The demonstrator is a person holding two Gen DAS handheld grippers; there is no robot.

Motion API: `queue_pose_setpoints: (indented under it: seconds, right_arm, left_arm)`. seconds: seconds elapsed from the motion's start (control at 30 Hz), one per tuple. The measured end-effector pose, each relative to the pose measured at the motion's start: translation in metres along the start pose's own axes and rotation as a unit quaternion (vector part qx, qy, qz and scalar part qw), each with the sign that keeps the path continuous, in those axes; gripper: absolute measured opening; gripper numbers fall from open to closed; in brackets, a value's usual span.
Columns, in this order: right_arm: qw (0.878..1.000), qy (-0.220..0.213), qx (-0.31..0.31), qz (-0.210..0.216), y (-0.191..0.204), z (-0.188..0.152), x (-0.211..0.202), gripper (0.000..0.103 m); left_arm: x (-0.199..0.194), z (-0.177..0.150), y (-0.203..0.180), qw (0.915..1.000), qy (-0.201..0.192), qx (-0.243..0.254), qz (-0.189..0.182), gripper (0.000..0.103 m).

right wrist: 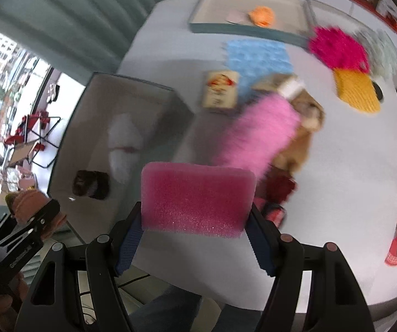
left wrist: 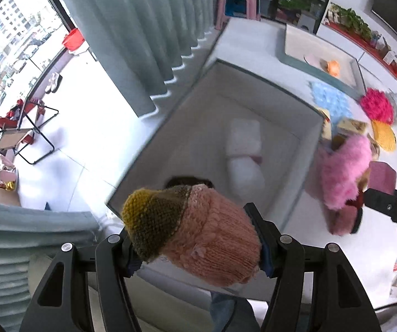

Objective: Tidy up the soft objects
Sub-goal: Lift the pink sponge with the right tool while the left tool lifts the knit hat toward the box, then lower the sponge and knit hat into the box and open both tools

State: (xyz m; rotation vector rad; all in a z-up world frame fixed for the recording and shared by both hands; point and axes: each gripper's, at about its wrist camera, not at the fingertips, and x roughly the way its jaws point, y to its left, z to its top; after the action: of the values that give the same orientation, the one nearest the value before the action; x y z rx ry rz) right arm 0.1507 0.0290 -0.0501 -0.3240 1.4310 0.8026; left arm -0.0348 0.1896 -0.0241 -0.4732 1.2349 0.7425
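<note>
While a knitted hat (left wrist: 195, 232) is clamped between the pads of the left gripper (left wrist: 198, 244), it is held above the near rim of the grey box (left wrist: 256, 80), whose middle floor is kept free. A pink sponge (right wrist: 198, 199) is pinched by the right gripper (right wrist: 195, 233) over bare table (right wrist: 345, 182). The white bundle (left wrist: 244, 152) inside the box is blurred.

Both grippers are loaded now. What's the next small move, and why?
Probably lower the left gripper into the grey box and let go. It holds the knitted hat right over the box's near edge, and the white soft toy already lies inside, with room beside it.
</note>
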Motion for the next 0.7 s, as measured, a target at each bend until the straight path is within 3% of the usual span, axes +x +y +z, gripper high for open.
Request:
queue_pose_setpoints:
  seconds: [0.3,0.7]
  right_arm:
    - [0.996,0.0,-0.089,-0.019,0.091,0.029,0.015,0.073]
    - [0.992,0.007,-0.106,-0.061,0.115,0.049,0.027,0.073]
  left_arm:
    - [0.022,0.024,0.03,0.9996,-0.01,-0.023,-0.01,0.065]
    - [0.054,0.044,0.029,0.9998,0.006,-0.011,-0.015,0.065]
